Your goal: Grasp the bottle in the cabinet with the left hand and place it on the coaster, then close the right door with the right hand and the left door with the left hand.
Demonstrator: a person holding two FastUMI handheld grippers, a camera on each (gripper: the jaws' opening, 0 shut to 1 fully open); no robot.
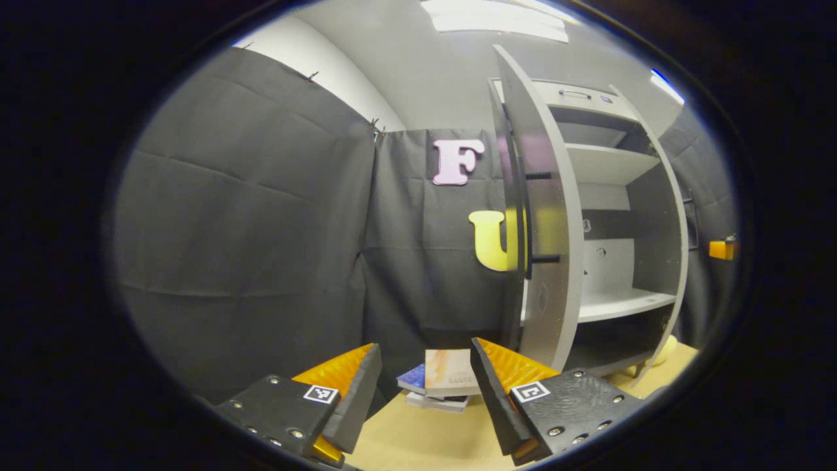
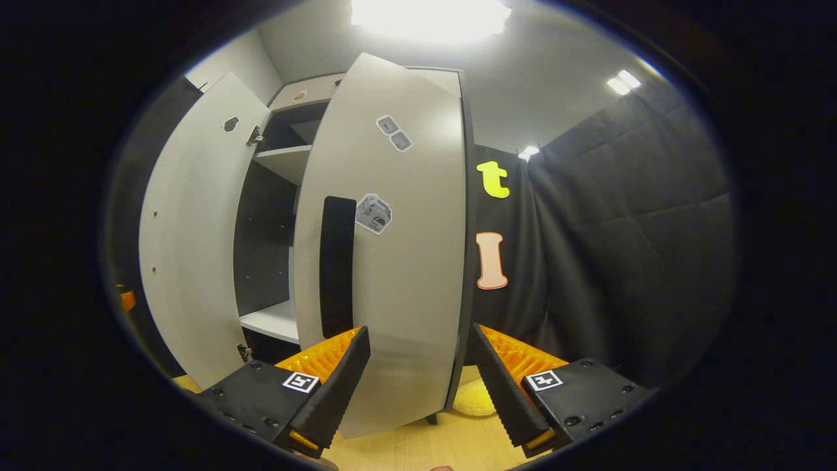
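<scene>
My right gripper (image 2: 418, 386), spread wide, empty, near right door (image 2: 386, 261). Risk: finger catches door edge, doesn't push flat, door swings back.

Books (image 1: 439, 381) lie on the table (image 1: 418, 438), left of the cabinet (image 1: 614, 216).

Left tongs (image 1: 426, 366) and right tongs (image 2: 422, 356), both agape, empty.
</scene>
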